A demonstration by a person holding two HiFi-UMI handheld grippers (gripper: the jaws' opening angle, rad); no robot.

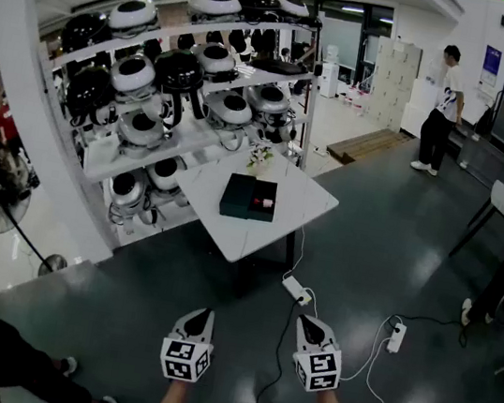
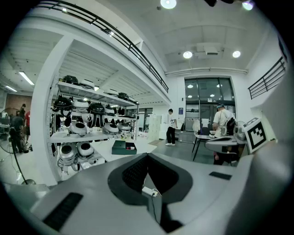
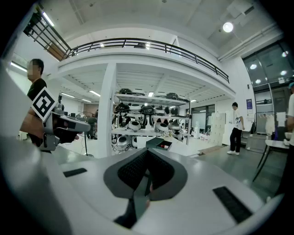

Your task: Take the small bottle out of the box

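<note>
step: approach; nothing grasped yet.
box (image 1: 237,195): open on white surface (image 1: 228,232), well ahead; small bottle (image 1: 266,205) seemingly inside, right half.
left gripper (image 1: 199,318), right gripper (image 1: 309,327): jaws clenched, empty.
next: close in, part jaws over bottle.

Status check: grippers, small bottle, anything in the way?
Left gripper and right gripper shut, empty, well short of white table. Dark green rectangular box open on it; contents too small to tell. White power strip on floor ahead.

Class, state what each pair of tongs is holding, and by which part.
Nothing is held: left tongs and right tongs are both shut and empty.
</note>
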